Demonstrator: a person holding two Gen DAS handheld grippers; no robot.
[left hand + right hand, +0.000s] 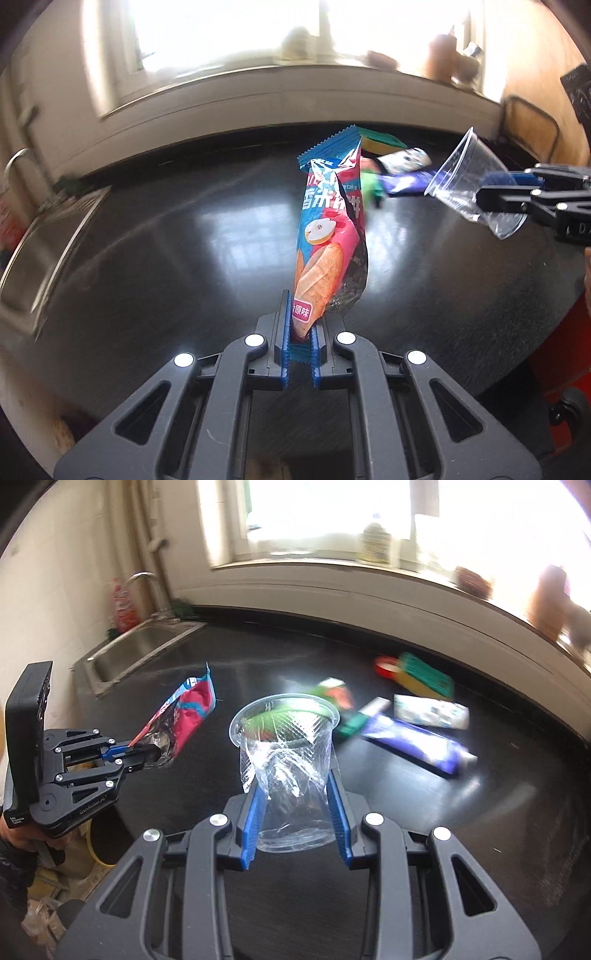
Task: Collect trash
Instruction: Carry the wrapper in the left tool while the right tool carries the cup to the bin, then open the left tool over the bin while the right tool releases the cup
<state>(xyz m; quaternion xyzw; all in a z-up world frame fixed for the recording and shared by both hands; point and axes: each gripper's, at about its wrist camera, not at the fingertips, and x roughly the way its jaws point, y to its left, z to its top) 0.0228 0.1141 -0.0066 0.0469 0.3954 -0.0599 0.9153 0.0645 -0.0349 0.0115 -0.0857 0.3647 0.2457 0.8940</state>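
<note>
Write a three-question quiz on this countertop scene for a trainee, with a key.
1. True or false: the left gripper is shut on the snack wrapper.
2. What does the right gripper hold? A) a toothpaste tube B) a clear plastic cup C) a sponge
3. Fill in: at the far left of the black countertop sits a steel ____.

Key:
1. True; the pads pinch the wrapper's lower end.
2. B; the clear plastic cup sits crumpled between the pads, while the toothpaste tube lies on the counter.
3. sink
</note>
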